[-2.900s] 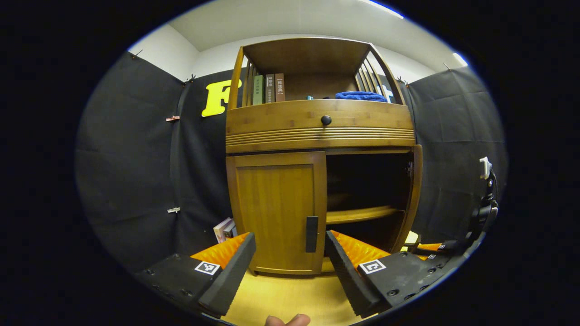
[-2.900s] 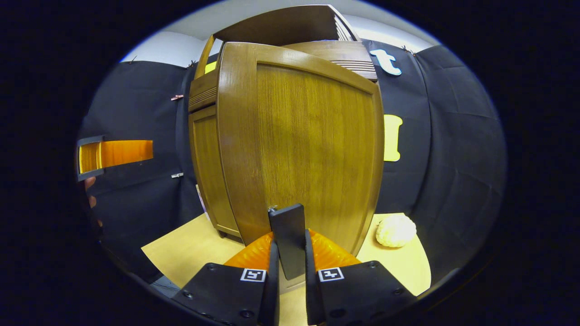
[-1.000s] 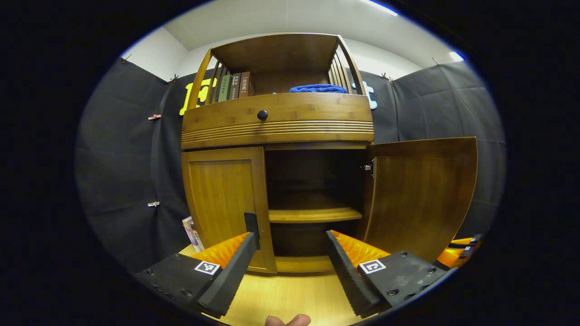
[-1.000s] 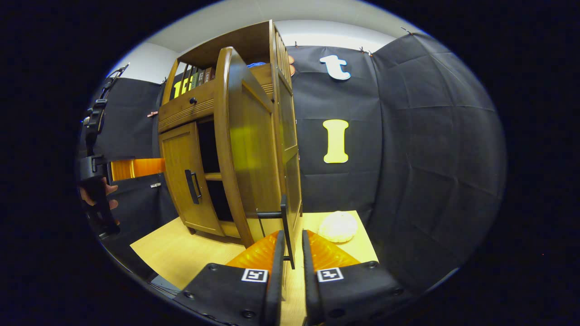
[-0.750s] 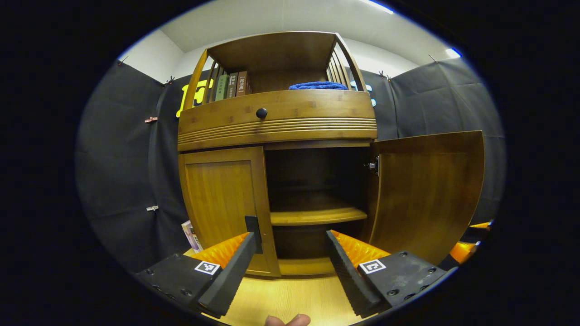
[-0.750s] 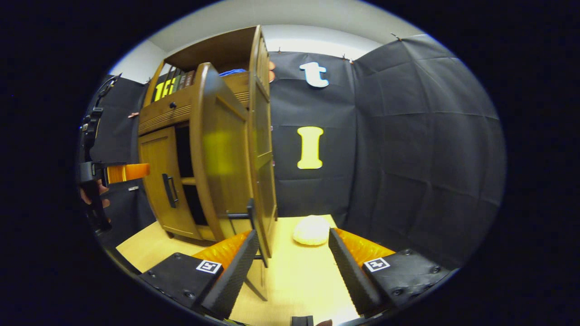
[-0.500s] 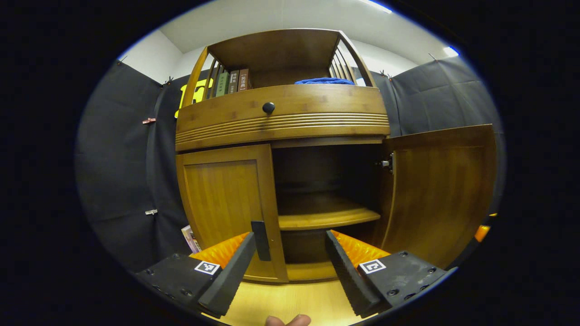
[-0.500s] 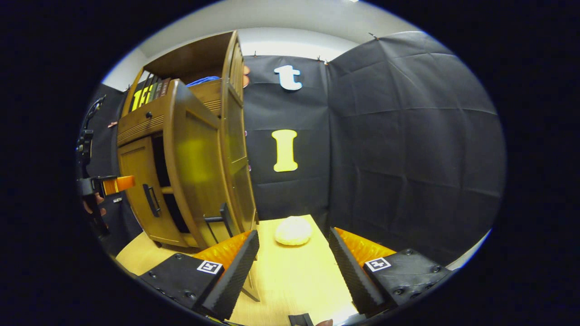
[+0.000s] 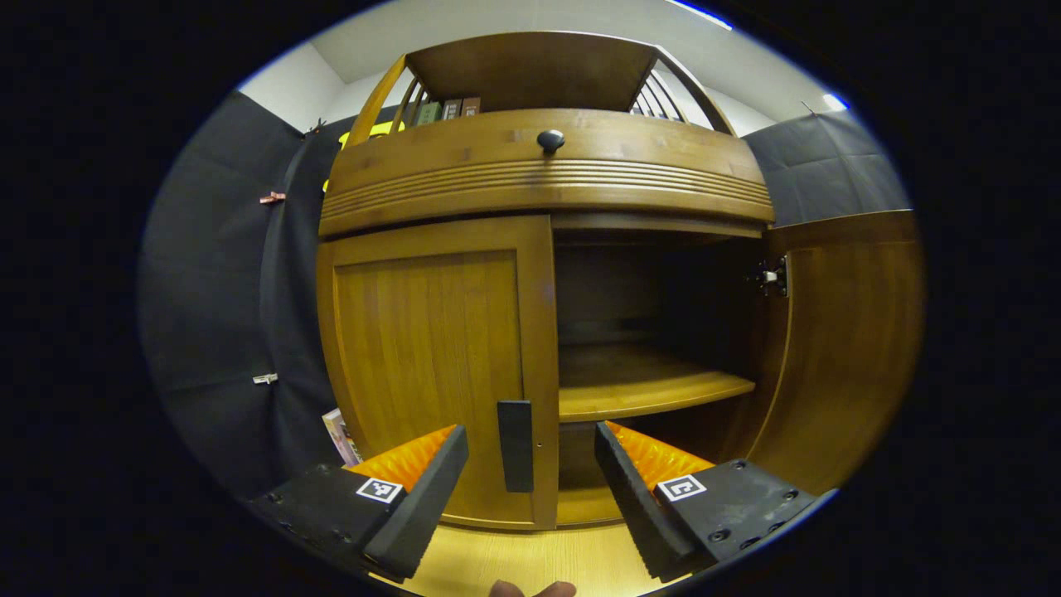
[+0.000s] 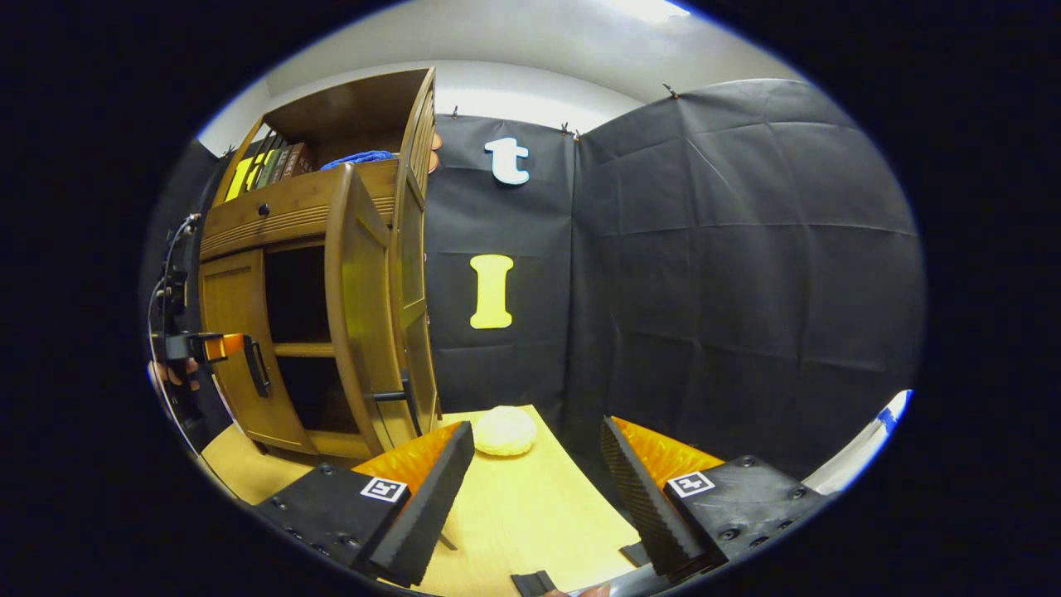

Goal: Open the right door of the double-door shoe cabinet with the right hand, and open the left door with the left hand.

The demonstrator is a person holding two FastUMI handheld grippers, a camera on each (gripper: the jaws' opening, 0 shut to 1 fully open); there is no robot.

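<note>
Because the left door (image 9: 431,365) is not yet opened, the left gripper (image 9: 524,477) hangs with jaws wide, its black handle (image 9: 515,446) between them at twelve o'clock, untouched. The right gripper (image 10: 535,485), jaws wide and empty over the bench (image 10: 530,514), faces away from the right door (image 10: 360,315), which stands open at ten o'clock.

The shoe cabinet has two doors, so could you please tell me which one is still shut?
The left wooden door with the black bar handle is shut, flush with the frame; the right wooden door stands swung wide, baring the inner shelf.
</note>
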